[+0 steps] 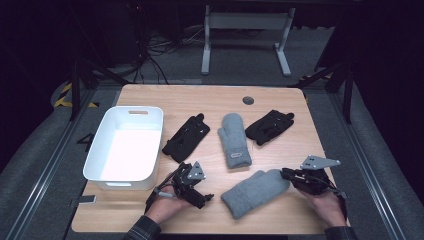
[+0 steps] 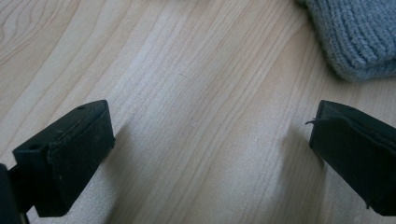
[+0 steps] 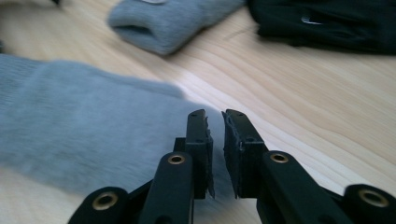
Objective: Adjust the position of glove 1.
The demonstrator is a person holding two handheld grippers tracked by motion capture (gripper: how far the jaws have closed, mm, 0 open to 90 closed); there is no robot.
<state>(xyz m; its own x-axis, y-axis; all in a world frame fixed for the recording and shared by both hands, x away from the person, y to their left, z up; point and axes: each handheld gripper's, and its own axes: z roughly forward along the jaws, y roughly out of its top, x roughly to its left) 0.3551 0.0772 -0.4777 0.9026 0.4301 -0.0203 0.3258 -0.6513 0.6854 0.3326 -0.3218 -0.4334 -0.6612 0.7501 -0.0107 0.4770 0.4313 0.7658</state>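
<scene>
Two grey mittens and two black gloves lie on the wooden table. The near grey mitten (image 1: 255, 192) (image 3: 70, 121) lies slantwise at the front. My right gripper (image 1: 284, 173) (image 3: 215, 114) is at its upper right end, jaws a narrow gap apart, with the mitten's edge under the tips and no pad pressing on it. The other grey mitten (image 1: 234, 140) (image 3: 173, 18) lies in the middle. My left gripper (image 1: 197, 187) (image 2: 210, 140) rests low over bare wood left of the near mitten, jaws wide open with nothing between them. A mitten's grey knit edge (image 2: 359, 37) lies beyond it.
A white plastic bin (image 1: 100, 150) stands at the table's left. One black glove (image 1: 186, 136) lies beside it, another (image 1: 270, 126) (image 3: 327, 21) at the right of the middle mitten. A round cable hole (image 1: 248, 100) sits near the far edge.
</scene>
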